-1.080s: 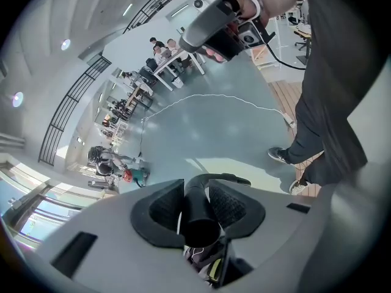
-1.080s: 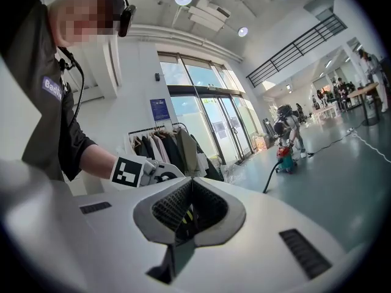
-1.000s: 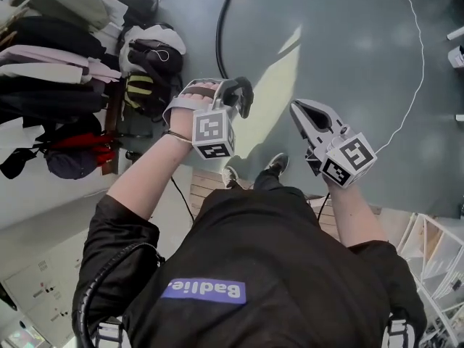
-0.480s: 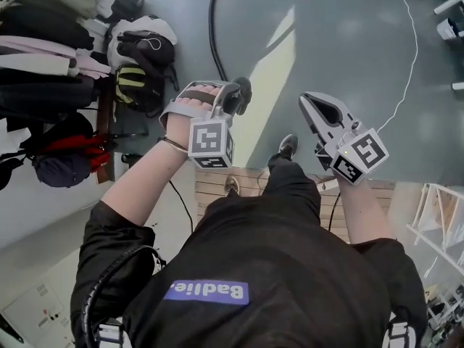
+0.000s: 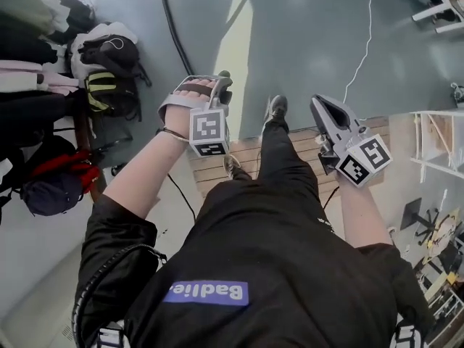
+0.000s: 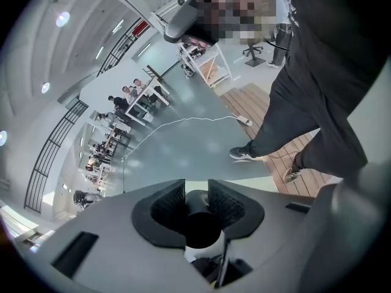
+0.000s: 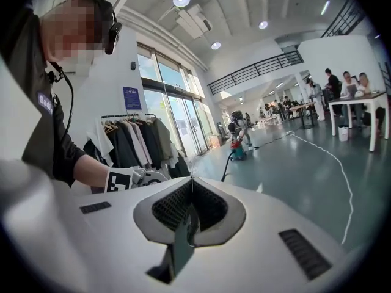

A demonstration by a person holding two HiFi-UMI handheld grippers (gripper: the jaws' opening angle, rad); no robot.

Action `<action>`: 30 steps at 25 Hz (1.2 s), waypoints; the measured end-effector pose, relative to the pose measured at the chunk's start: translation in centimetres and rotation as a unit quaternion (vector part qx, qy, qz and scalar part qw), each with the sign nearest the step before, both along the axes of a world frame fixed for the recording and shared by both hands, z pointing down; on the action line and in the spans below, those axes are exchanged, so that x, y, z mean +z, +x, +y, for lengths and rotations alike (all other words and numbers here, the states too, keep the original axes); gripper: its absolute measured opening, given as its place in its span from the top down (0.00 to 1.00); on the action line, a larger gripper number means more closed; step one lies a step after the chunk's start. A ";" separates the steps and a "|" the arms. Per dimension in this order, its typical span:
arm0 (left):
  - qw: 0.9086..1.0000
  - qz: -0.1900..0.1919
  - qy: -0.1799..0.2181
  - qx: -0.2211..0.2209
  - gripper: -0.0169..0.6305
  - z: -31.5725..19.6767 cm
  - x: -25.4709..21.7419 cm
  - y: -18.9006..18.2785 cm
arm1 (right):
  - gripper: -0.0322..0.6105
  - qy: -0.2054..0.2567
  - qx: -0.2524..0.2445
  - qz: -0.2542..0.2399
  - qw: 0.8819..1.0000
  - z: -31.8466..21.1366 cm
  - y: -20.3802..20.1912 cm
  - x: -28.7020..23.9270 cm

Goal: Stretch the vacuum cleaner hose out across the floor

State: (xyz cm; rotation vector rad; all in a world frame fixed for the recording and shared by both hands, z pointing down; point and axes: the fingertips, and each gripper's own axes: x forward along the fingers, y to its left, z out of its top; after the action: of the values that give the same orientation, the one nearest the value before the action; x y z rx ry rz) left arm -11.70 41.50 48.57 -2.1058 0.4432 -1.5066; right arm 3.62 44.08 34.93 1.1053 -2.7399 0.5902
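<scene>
Pulling evenly along the hose (image 5: 172, 31), which runs over the floor (image 5: 304, 35) from the vacuum cleaner (image 7: 236, 148) to the left tool (image 5: 222, 85) clenched on its end, should avoid kinks; the right tool (image 5: 320, 106) is closed, empty.

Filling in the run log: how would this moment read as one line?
left claw: clamps hose, jaws just tightened | right claw: shut, empty | hose: trailing over floor

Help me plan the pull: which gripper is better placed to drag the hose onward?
Left. The left gripper clamps the hose, which trails away over the floor; the right gripper is shut and empty.
</scene>
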 end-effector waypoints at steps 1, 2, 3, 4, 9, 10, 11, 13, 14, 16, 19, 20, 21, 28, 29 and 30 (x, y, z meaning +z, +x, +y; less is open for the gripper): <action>1.000 -0.001 0.001 0.005 0.78 0.7 0.4 0.0 | 0.94 0.000 0.011 0.003 1.000 0.9 0.2 -0.1; 1.000 -0.002 0.000 0.011 0.78 1.5 0.8 0.0 | 0.94 -0.001 0.021 0.006 1.000 1.9 0.4 -0.1; 1.000 -0.003 -0.001 0.017 0.78 2.2 1.2 0.0 | 0.94 -0.003 0.028 0.008 1.000 2.8 0.5 -0.1; 1.000 -0.003 -0.001 0.023 0.78 2.8 1.5 0.1 | 0.94 -0.004 0.035 0.010 0.999 3.6 0.6 0.0; 1.000 -0.001 -0.004 0.021 0.78 4.7 2.7 -0.8 | 0.94 -0.009 0.045 0.011 0.999 5.7 -0.2 0.4; 1.000 -0.001 -0.005 0.018 0.78 5.0 2.9 -1.0 | 0.94 -0.011 0.043 0.010 0.999 6.0 -0.5 0.6; 1.000 0.000 -0.006 0.018 0.78 5.4 3.1 -1.1 | 0.94 -0.012 0.042 0.010 0.999 6.2 -0.6 0.7; 1.000 0.000 -0.005 0.018 0.78 5.8 3.5 -1.0 | 0.94 -0.013 0.040 0.012 0.999 6.3 -0.7 1.1; 1.000 0.000 -0.005 0.019 0.78 6.0 3.8 -0.9 | 0.94 -0.013 0.039 0.012 0.999 6.2 -0.8 1.3; 1.000 -0.001 -0.005 0.021 0.79 6.3 4.4 -0.7 | 0.94 -0.014 0.035 0.011 0.999 6.2 -1.0 1.7; 1.000 0.000 -0.008 0.027 0.79 7.1 5.2 0.5 | 0.94 -0.020 0.019 0.005 1.000 6.8 -1.6 2.4; 0.999 0.001 -0.009 0.032 0.79 7.5 5.6 1.1 | 0.94 -0.022 0.012 0.004 1.000 7.1 -1.7 2.8; 0.999 0.001 -0.008 0.040 0.79 8.1 6.0 1.9 | 0.94 -0.023 0.007 0.002 1.000 7.4 -1.6 3.3; 0.994 -0.043 -0.007 0.100 0.79 13.8 14.7 8.6 | 0.94 -0.025 -0.021 -0.026 0.999 10.8 2.1 10.9; 0.993 -0.047 -0.006 0.104 0.79 14.7 16.2 9.7 | 0.94 -0.022 -0.022 -0.028 0.999 11.5 3.2 12.4; 0.993 -0.048 -0.003 0.107 0.79 15.5 17.7 10.9 | 0.94 -0.020 -0.021 -0.026 0.999 12.2 4.3 14.1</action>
State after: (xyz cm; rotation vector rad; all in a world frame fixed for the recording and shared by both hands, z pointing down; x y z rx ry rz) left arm -0.81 57.02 66.23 -2.0037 0.1704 -1.4779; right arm 7.96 56.31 49.08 1.0342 -2.7754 0.6749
